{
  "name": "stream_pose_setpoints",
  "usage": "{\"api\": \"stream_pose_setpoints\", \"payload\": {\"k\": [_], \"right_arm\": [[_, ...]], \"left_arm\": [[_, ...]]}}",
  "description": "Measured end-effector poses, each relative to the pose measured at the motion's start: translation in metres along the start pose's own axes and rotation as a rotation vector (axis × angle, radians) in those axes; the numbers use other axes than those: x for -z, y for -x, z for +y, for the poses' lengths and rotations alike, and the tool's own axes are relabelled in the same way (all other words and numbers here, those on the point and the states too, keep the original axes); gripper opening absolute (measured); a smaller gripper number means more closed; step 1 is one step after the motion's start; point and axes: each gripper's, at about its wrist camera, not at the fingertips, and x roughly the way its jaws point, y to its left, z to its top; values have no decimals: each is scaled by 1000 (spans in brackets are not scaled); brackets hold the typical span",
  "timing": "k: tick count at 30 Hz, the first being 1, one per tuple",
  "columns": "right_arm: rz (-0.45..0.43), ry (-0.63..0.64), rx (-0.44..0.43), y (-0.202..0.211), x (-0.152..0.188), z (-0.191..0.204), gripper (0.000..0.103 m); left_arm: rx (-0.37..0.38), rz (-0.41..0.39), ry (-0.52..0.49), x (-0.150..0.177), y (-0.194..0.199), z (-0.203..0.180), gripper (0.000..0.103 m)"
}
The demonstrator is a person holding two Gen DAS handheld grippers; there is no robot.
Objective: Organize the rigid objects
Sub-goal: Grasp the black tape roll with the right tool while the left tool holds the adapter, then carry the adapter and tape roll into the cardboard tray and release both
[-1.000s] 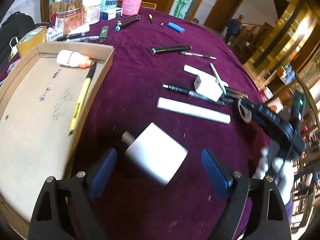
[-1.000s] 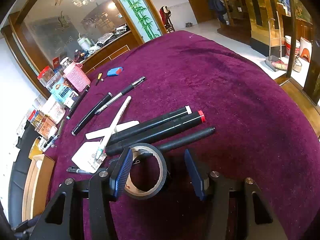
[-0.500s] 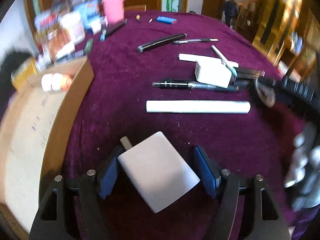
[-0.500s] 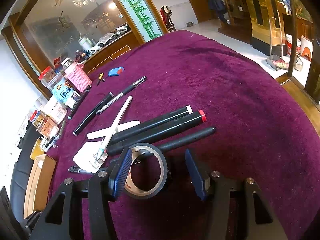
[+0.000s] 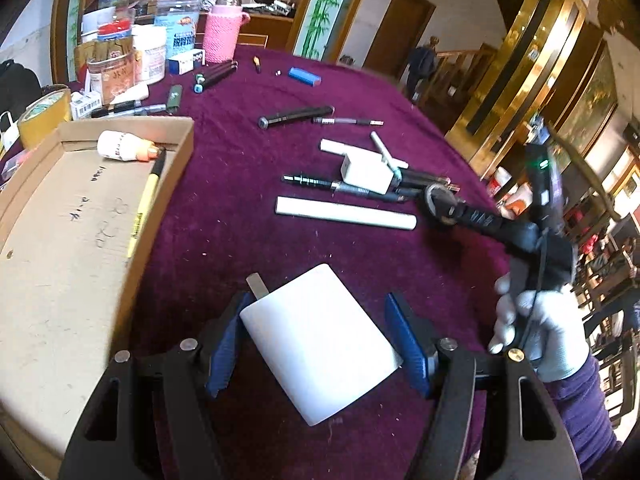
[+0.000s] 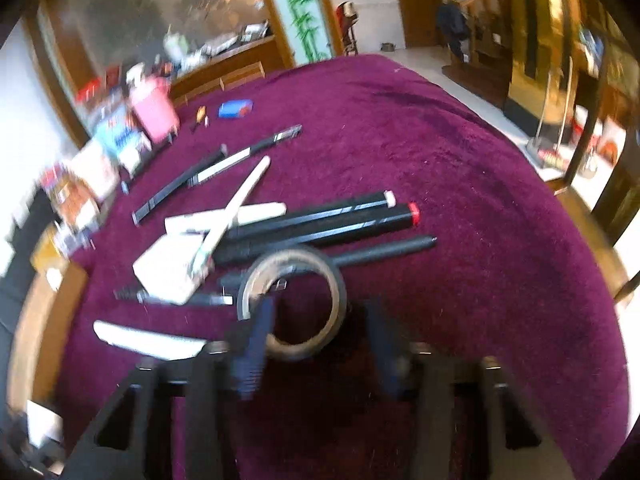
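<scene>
A white charger block (image 5: 320, 344) with a metal plug tip sits between the blue pads of my left gripper (image 5: 316, 308), which is shut on it over the purple cloth. Left of it lies an open cardboard box (image 5: 60, 240) holding a white bottle (image 5: 124, 146) and a yellow pencil (image 5: 146, 200). My right gripper (image 6: 320, 308) is closing around a black tape roll (image 6: 294, 258). Its left pad overlaps the roll's rim, and a dark gap shows at the right pad. This view is blurred. In the left wrist view the right gripper (image 5: 438, 204) shows at the right, held by a gloved hand (image 5: 540, 332).
Black markers (image 6: 320, 220), a small white adapter (image 5: 366, 176), a white stick (image 5: 344, 216) and pens lie mid-table. Jars, boxes and a pink knitted cup (image 5: 220, 36) crowd the far left edge. A yellow tape roll (image 5: 40, 116) stands behind the box. The table drops off at the right.
My left jaws closed from wide apart onto the white charger. My right jaws narrowed around the tape roll, and the right wrist view shifted and blurred.
</scene>
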Motion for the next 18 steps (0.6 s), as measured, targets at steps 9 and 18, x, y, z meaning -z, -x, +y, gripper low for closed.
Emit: {"api": "stream_pose_setpoints", "payload": {"k": [9, 18], "right_arm": [[-11, 49, 25, 5, 3, 4, 8], [-91, 8, -92, 55, 6, 10, 9]], "left_arm": [[30, -47, 48, 1, 25, 17, 68], [35, -116, 120, -14, 62, 52, 68]]}}
